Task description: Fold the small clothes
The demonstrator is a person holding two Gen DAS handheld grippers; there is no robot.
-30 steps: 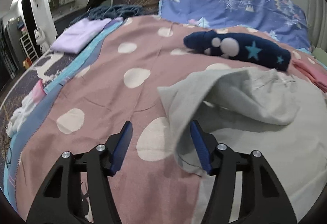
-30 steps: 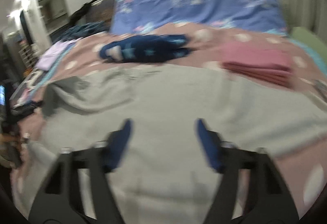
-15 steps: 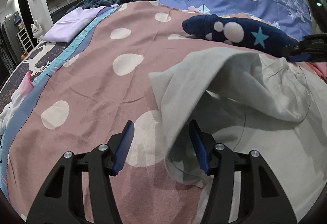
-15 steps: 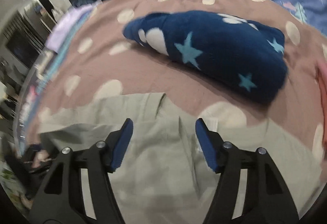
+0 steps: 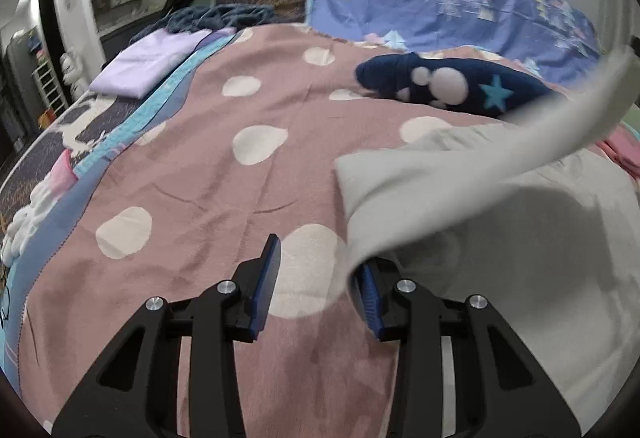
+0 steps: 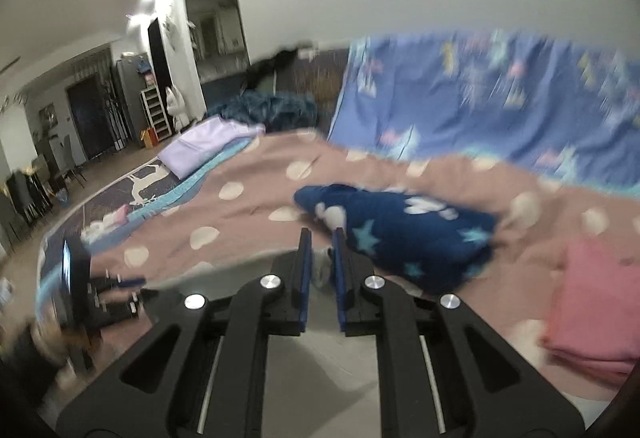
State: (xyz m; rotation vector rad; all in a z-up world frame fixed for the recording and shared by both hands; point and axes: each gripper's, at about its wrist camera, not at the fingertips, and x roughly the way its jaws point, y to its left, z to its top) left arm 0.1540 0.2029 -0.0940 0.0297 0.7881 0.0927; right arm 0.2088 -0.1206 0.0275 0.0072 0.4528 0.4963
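Observation:
A light grey garment (image 5: 500, 198) lies on the pink polka-dot blanket (image 5: 224, 174) at the right of the left wrist view. One part of it is lifted and stretches up to the upper right. My left gripper (image 5: 316, 274) is open and low over the blanket, with the grey cloth's near corner draped over its right finger. My right gripper (image 6: 320, 258) is shut on a fold of the grey garment (image 6: 322, 272) and holds it up above the bed. The rest of the grey cloth (image 6: 344, 366) hangs under it.
A dark blue starred fleece (image 5: 448, 86) (image 6: 404, 234) lies behind the grey garment. Folded pink clothes (image 6: 592, 302) sit at the right, and a folded lilac garment (image 5: 148, 62) at the far left. A blue patterned cover (image 5: 440, 14) stands at the head.
My right gripper has shut on the grey garment's far edge and lifted it up off the bed. The left gripper stays open and has narrowed slightly near the cloth's corner.

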